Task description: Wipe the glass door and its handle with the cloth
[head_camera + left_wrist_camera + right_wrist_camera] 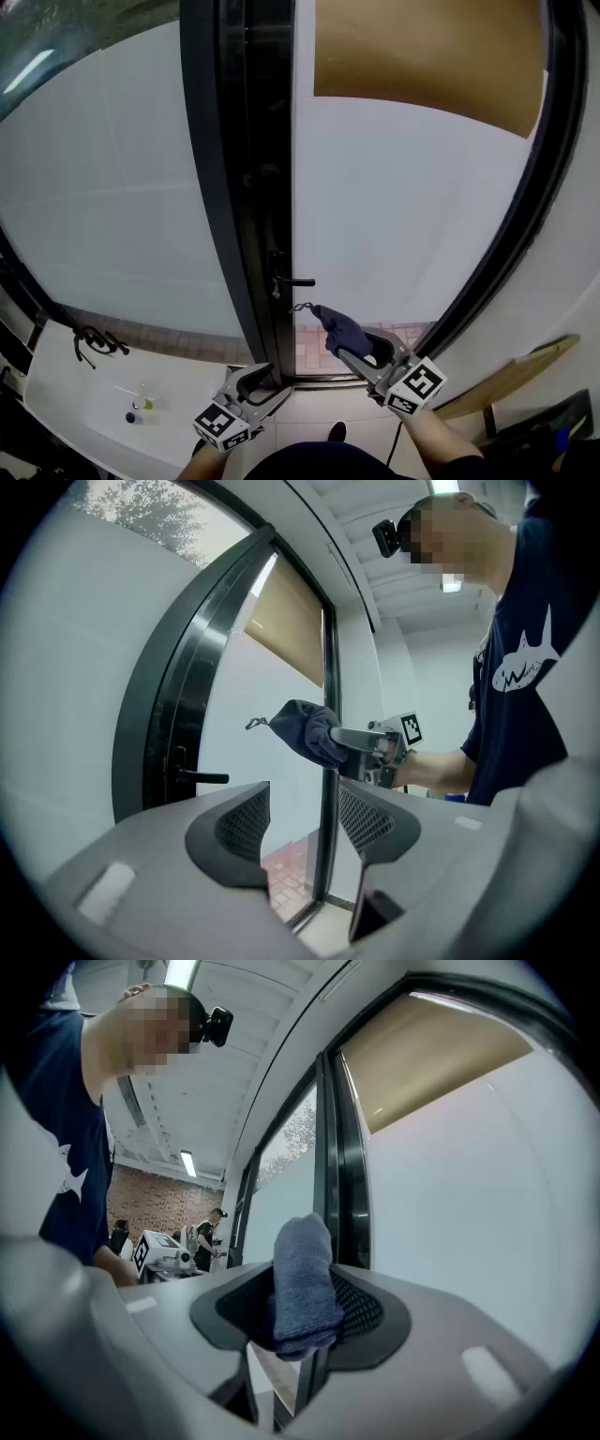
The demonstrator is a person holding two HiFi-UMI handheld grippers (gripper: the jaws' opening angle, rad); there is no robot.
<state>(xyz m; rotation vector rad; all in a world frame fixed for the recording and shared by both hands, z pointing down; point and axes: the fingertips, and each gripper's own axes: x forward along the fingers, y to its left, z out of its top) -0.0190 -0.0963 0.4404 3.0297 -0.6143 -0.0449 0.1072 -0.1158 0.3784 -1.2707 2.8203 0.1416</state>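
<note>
The frosted glass door [412, 216] fills the right of the head view, with a black lever handle [292, 281] on its dark frame. My right gripper [349, 343] is shut on a folded dark blue cloth [339, 328], held just below and right of the handle, apart from the glass. In the right gripper view the cloth [304, 1283] sticks up between the jaws. My left gripper [265, 384] hangs low by the door's foot, open and empty. From the left gripper view I see the handle [199, 777] and the cloth [309, 730].
A second frosted pane [103, 197] stands left of the dark frame [248, 187]. A white ledge [103, 398] at lower left carries black cables [92, 343] and small items. A wooden board [511, 375] leans at lower right. A tan blind [427, 56] covers the door's top.
</note>
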